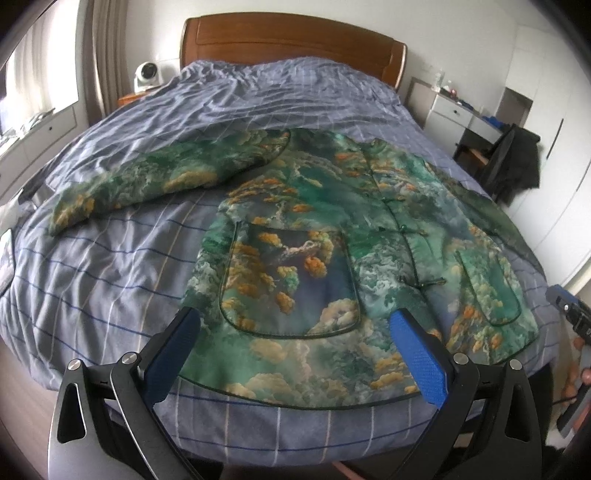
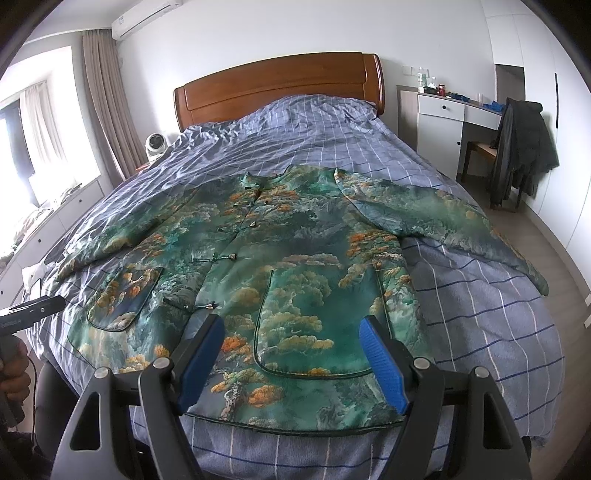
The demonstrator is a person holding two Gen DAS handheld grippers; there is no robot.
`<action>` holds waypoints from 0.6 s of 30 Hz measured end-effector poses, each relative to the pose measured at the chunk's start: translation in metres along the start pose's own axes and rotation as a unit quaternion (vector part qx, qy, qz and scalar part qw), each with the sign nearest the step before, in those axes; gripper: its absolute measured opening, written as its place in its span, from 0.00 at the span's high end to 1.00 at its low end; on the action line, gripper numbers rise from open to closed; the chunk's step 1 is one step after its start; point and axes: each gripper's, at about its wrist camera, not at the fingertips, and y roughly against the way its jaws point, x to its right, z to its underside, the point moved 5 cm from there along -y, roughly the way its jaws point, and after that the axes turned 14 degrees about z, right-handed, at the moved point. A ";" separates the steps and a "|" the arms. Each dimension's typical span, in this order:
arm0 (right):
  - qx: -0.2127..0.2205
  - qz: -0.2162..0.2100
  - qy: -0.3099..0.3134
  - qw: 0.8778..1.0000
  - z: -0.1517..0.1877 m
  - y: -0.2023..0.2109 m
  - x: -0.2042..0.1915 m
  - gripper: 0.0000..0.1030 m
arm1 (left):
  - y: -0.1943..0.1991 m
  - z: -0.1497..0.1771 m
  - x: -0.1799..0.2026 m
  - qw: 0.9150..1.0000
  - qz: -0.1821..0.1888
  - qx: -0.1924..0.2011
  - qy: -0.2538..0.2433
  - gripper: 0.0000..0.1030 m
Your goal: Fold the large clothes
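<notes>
Both claws — left, right — gape wide, empty, above the spread jacket.

A bed with a blue checked cover fills the room, its wooden headboard against the white wall. A small white fan stands beside the bed near the beige curtain. An air conditioner hangs above. A white desk carries small bottles, and dark clothes hang over a chair beside it.
</notes>
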 end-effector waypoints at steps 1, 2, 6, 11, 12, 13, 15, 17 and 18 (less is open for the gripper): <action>0.000 0.000 0.000 1.000 0.001 0.000 0.000 0.25 | 0.000 0.000 0.000 1.000 0.000 0.000 0.000 0.01; 0.000 0.000 -0.001 1.000 0.000 0.000 0.000 0.25 | 0.000 0.000 0.000 1.000 0.000 0.000 0.000 0.01; 0.000 0.001 -0.001 1.000 0.000 0.000 0.000 0.25 | 0.000 0.001 -0.001 1.000 -0.001 0.000 0.002 0.01; 0.000 0.001 -0.001 1.000 0.000 0.000 0.000 0.25 | -0.002 0.003 -0.004 1.000 -0.004 -0.004 0.004 0.01; -0.001 0.001 -0.001 1.000 0.000 0.000 0.000 0.25 | -0.003 0.003 -0.004 1.000 -0.005 -0.004 0.005 0.01; -0.001 0.001 -0.001 1.000 0.001 0.001 -0.001 0.25 | -0.003 0.003 -0.004 1.000 -0.005 -0.004 0.006 0.01; 0.000 0.001 0.000 1.000 0.000 0.000 0.000 0.25 | -0.003 0.004 -0.004 1.000 -0.005 -0.005 0.007 0.01; 0.000 0.000 0.000 1.000 0.000 0.000 0.000 0.25 | -0.003 0.004 -0.004 1.000 -0.006 -0.004 0.007 0.01; -0.001 0.000 0.000 1.000 0.000 0.000 0.000 0.25 | -0.003 0.004 -0.004 1.000 -0.006 -0.004 0.008 0.01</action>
